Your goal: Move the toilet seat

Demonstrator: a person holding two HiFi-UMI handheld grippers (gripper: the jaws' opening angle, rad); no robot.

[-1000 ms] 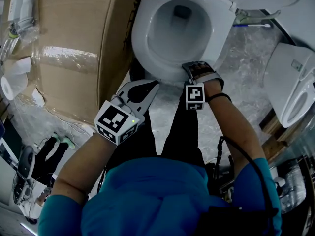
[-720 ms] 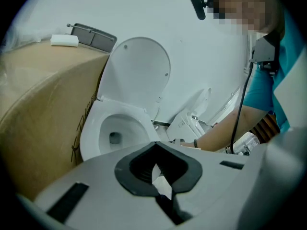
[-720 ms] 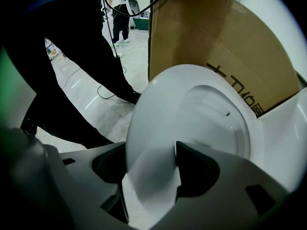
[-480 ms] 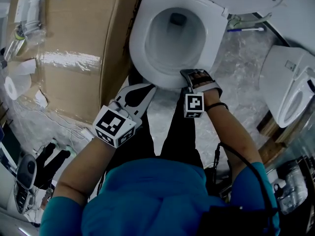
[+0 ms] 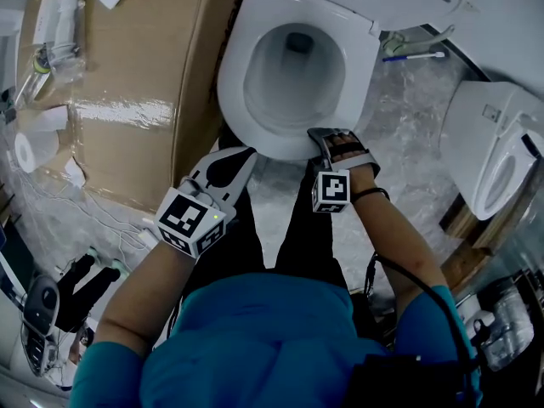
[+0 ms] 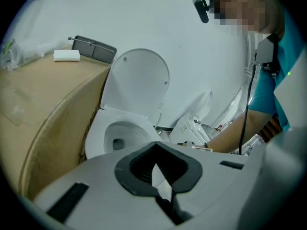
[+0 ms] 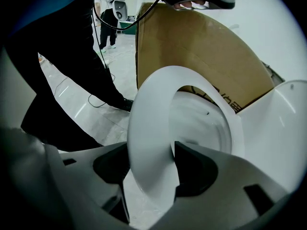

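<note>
A white toilet stands ahead with its lid (image 6: 139, 80) raised against the wall. Its seat ring (image 5: 234, 83) lies over the bowl. My right gripper (image 5: 327, 134) points steeply down at the seat's front edge. In the right gripper view the seat (image 7: 148, 109) runs between the jaws of the right gripper (image 7: 151, 145). They have just been closing, and their pads press on it. The front of the ring looks lifted off the bowl rim. My left gripper (image 5: 246, 151) hovers just left of it, shut, tips (image 6: 156, 143) meeting with nothing between them.
A large cardboard box (image 5: 127, 83) stands close against the toilet's left side. A second toilet (image 5: 493, 151) stands at the right. A toilet paper roll (image 5: 25, 151) lies at far left. The person's dark trouser legs (image 5: 314, 228) stand right before the bowl. Cables run behind.
Both grippers have risen a little. The right one stays on the seat's front edge and has carried it upward. The left gripper stays shut and empty.
</note>
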